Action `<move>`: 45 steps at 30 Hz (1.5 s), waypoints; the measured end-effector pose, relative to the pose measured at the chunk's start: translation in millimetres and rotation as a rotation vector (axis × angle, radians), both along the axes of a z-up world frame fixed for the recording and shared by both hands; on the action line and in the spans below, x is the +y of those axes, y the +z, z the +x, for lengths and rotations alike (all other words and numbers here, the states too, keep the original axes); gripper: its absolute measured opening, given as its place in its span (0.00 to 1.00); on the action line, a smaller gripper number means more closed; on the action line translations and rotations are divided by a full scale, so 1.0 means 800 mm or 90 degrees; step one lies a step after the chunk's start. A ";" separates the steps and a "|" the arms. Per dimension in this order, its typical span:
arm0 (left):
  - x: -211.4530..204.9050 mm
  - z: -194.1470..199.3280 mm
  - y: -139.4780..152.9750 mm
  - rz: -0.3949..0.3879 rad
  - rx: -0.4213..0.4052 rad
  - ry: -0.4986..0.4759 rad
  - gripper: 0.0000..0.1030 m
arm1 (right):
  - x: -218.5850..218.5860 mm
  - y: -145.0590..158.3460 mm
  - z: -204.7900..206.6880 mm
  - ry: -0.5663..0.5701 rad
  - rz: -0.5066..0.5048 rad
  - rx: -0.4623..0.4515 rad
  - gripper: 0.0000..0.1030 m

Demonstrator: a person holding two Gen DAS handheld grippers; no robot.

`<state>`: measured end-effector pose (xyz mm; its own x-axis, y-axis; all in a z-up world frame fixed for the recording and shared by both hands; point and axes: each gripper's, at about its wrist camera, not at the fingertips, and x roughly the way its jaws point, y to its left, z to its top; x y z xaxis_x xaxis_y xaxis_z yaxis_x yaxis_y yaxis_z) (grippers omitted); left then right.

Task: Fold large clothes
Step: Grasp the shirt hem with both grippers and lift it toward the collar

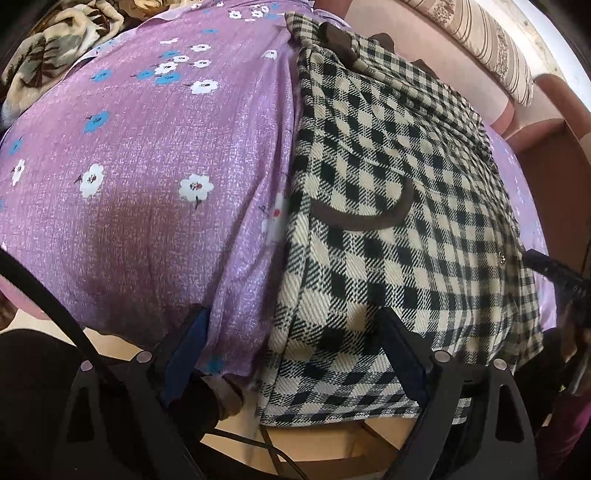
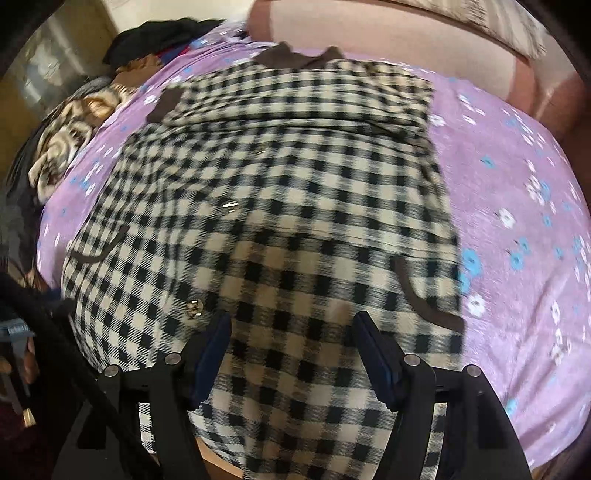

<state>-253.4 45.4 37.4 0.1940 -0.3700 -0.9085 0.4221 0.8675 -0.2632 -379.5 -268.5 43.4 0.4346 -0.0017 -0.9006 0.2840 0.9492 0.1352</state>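
The checked coat (image 2: 280, 206) lies spread on the purple flowered bedsheet (image 2: 517, 192), collar at the far end toward the pink headboard (image 2: 388, 33), hem hanging over the near edge of the bed toward you. Both sleeves look already folded in across the body, so I judge the lengthwise fold is next. Your left gripper (image 1: 295, 354) hangs at the coat's left hem corner with its tongs wide apart, one over the sheet, one over the cloth, clamped on nothing. Your right gripper (image 2: 291, 354) sits over the hem further right, tongs likewise apart and empty.

This cloth looks thick and woolly (a winter weight, I would guess), so expect it to be heavy, soft and slow to crease, not slippery. Take hold of the hem at its two near corners, biting through all layers, and keep clear of the brown-trimmed pocket (image 1: 362, 218) and the metal buttons (image 2: 194, 308), where the thickness would spoil the grip.

A heap of other clothes (image 2: 66, 140) waits at the far left.
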 end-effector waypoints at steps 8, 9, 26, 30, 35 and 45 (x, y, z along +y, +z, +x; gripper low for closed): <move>-0.004 -0.011 0.023 -0.054 -0.045 -0.027 0.86 | -0.062 0.002 -0.061 -0.132 -0.018 0.024 0.74; -0.004 -0.010 0.024 -0.058 -0.048 -0.030 0.86 | -0.071 -0.001 -0.070 -0.149 -0.019 0.032 0.74; -0.029 -0.013 0.018 -0.112 0.007 -0.096 0.81 | -0.066 -0.046 -0.131 -0.127 0.124 0.070 0.66; -0.017 -0.006 0.021 -0.149 0.029 -0.067 0.80 | -0.065 -0.048 -0.122 -0.124 0.137 0.070 0.68; -0.018 -0.004 0.014 -0.128 0.039 -0.083 0.80 | -0.049 -0.043 -0.108 -0.089 0.147 0.050 0.68; -0.031 -0.012 0.011 -0.071 0.025 -0.125 0.73 | -0.046 -0.051 -0.107 -0.108 0.118 0.039 0.40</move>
